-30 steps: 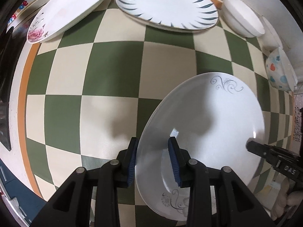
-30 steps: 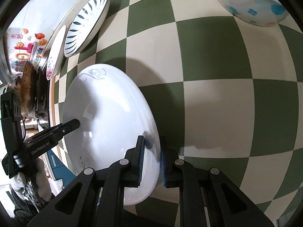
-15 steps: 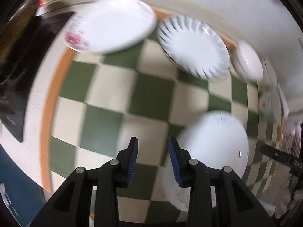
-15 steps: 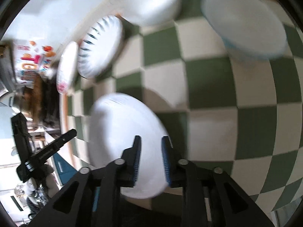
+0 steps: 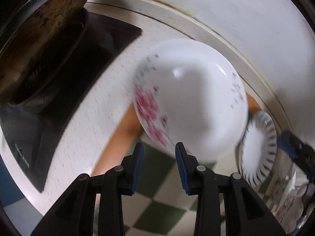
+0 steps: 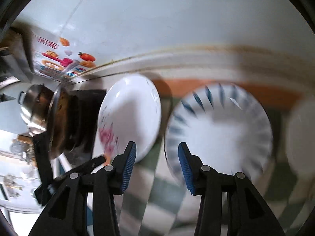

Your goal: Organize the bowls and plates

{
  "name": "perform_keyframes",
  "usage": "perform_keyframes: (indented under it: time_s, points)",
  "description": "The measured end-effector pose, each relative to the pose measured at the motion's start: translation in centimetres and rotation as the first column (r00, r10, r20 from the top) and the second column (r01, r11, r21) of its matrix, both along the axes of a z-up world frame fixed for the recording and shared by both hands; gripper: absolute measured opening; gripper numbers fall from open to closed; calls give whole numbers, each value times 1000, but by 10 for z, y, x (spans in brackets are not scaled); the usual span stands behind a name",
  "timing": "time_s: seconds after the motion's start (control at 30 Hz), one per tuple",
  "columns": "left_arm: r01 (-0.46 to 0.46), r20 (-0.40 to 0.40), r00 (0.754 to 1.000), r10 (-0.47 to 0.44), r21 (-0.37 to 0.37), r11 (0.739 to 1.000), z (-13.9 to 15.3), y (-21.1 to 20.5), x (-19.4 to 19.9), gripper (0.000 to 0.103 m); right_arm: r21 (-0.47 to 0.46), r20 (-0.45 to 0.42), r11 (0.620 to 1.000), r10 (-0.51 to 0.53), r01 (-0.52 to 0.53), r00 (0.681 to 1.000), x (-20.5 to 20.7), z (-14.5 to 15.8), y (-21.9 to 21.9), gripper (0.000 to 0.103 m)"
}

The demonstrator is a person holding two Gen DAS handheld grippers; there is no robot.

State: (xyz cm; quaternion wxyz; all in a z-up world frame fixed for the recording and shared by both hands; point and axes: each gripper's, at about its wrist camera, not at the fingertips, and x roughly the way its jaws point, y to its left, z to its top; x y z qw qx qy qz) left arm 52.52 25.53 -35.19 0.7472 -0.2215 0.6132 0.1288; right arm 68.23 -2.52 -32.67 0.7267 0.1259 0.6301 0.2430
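Left gripper [image 5: 159, 162] with fingers parted and empty, facing the floral plate [image 5: 190, 96], which lies beside the stove [image 5: 65, 82]. Right gripper [image 6: 157, 164] spread wide, holding nothing, before the blue-leaf plate [image 6: 218, 129]; floral plate to its left. Both plates rest on the checkered cloth [image 5: 157, 202]; views blurred

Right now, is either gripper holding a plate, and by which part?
Nothing is held. The left gripper and right gripper are both open, short of the pink-flowered plate.
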Motion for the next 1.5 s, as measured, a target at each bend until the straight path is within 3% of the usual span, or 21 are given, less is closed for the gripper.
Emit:
perform_keyframes:
  time_s: [0.17, 0.37, 0.53, 0.6, 0.67, 1.03, 1.33, 1.5]
  points:
    - [-10, -5, 1000, 10, -1, 1000, -12, 16, 11, 31, -61, 34, 997, 51, -49, 998, 49, -24, 47, 47]
    - [4, -3, 1000, -4, 1, 1000, -25, 22, 19, 31, -125, 38, 989, 90, -85, 995, 79, -60, 70, 46]
    - [18, 14, 1000, -19, 28, 999, -29, 26, 17, 26, -117, 7, 989, 90, -89, 996, 90, -83, 78, 30]
    - [20, 20, 1000, -21, 33, 999, -31, 29, 16, 22, -101, -4, 991, 89, -89, 996, 93, -91, 79, 19]
    - [16, 31, 999, -17, 36, 999, -31, 31, 11, 18, -66, -5, 994, 84, -84, 996, 93, -95, 82, 16]
    - [23, 71, 997, -25, 36, 999, -26, 31, 0, 17, -58, 57, 994, 96, -93, 994, 71, -83, 70, 11]
    - [77, 120, 990, -80, 32, 997, 10, 16, -21, 17, -21, 86, 998, 58, -56, 995, 44, -53, 32, 8]
    - [113, 138, 984, -117, 33, 993, 37, -18, -22, 17, 8, 101, 1000, 13, -14, 995, 13, -25, 0, 8]
